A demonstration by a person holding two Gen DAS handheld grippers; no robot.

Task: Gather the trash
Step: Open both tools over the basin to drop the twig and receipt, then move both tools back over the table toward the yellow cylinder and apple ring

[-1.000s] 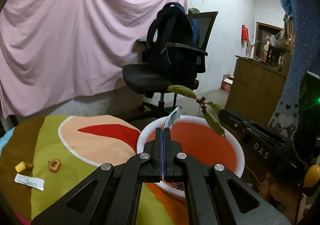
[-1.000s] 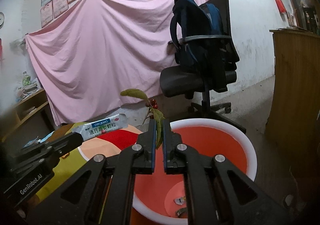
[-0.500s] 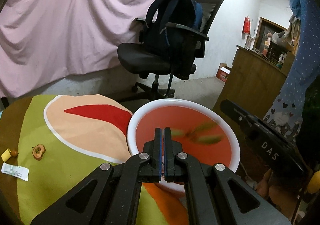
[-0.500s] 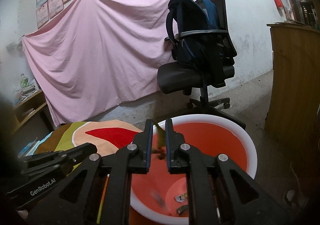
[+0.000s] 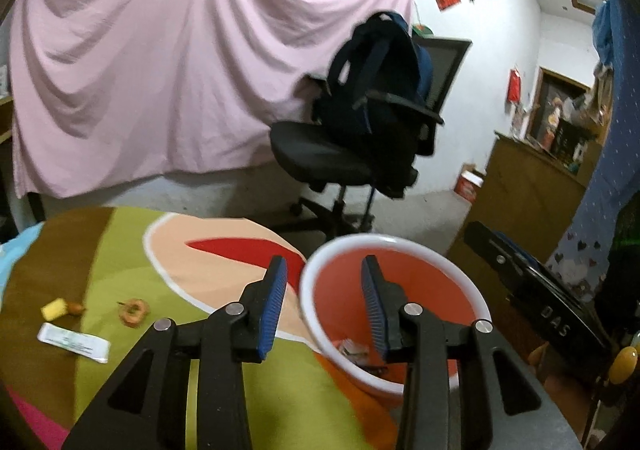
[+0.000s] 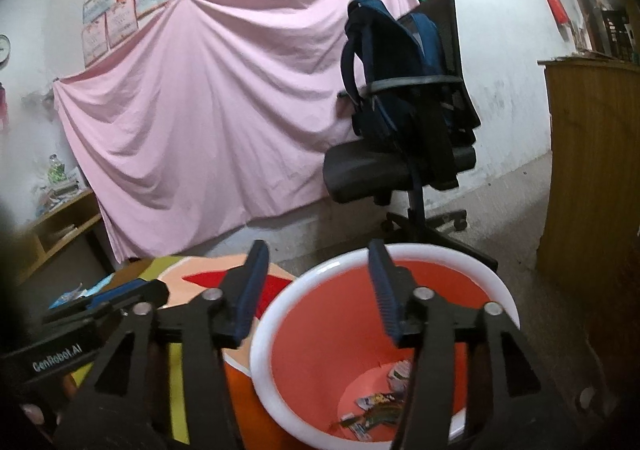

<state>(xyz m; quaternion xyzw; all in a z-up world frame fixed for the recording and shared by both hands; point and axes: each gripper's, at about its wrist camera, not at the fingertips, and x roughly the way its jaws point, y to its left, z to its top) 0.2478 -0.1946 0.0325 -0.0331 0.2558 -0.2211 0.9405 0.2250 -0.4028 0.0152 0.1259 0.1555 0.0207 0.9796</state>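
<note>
An orange bin with a white rim (image 5: pixel 400 246) (image 6: pixel 440 250) stands beside the table's right edge; several wrappers and scraps (image 6: pixel 380 406) lie at its bottom. My left gripper (image 5: pixel 324 290) is open and empty over the bin's left rim. My right gripper (image 6: pixel 318 282) is open and empty above the bin's near rim. On the colourful tablecloth (image 5: pixel 120 250) at the left lie a white sachet (image 5: pixel 74 342), an apple core (image 5: pixel 134 312) and a small yellow piece (image 5: pixel 54 308).
A black office chair with a dark blue backpack (image 5: pixel 376 122) (image 6: pixel 404 118) stands behind the bin. A pink sheet (image 5: pixel 160 70) hangs on the back wall. A wooden cabinet (image 5: pixel 532 194) (image 6: pixel 592 170) stands at the right.
Both grippers have opened. The left one let go of its packet and the right one its leafy twig; both fell into the bin. The left view has swung slightly left.
</note>
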